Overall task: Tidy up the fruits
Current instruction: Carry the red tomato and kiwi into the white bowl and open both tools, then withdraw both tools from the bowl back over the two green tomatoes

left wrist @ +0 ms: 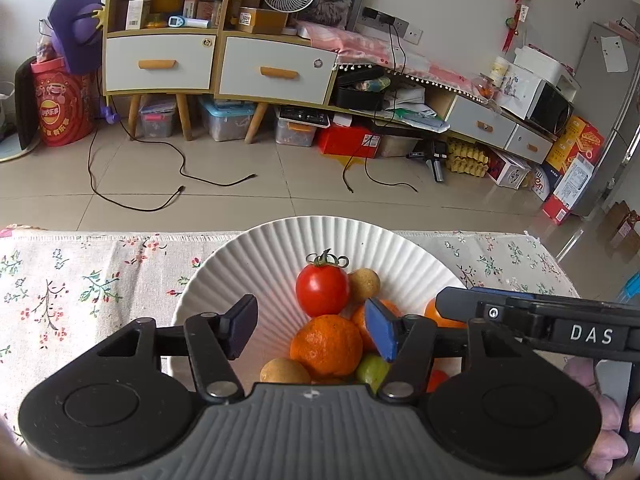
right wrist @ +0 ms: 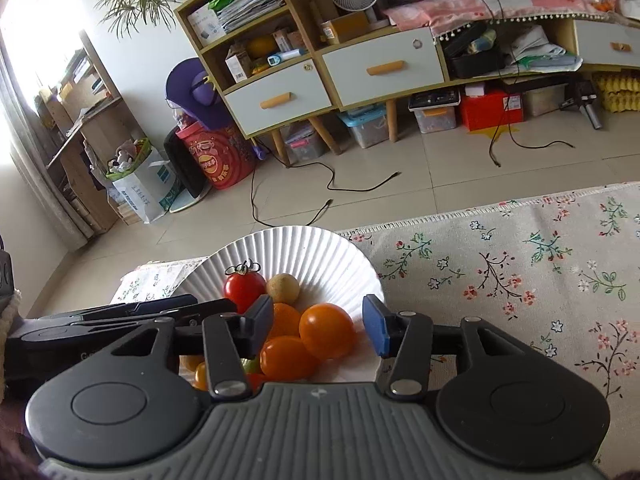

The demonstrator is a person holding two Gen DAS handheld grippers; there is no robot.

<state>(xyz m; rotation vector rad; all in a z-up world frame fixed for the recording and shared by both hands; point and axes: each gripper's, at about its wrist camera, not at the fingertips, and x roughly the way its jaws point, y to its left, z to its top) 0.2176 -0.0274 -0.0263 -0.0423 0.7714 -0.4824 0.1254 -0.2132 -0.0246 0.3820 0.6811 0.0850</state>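
A white ribbed plate sits on the floral tablecloth and holds a heap of fruit. In the left wrist view I see a red tomato with a green stalk, a tan longan, a mandarin, another longan and a green fruit. My left gripper is open above the mandarin, empty. In the right wrist view the tomato, a longan and orange tomatoes show. My right gripper is open over the orange tomatoes, empty.
The floral tablecloth spreads left and right of the plate; the table edge runs just behind it. Each gripper shows in the other's view, close beside it. Beyond lie a tiled floor with cables and cabinets.
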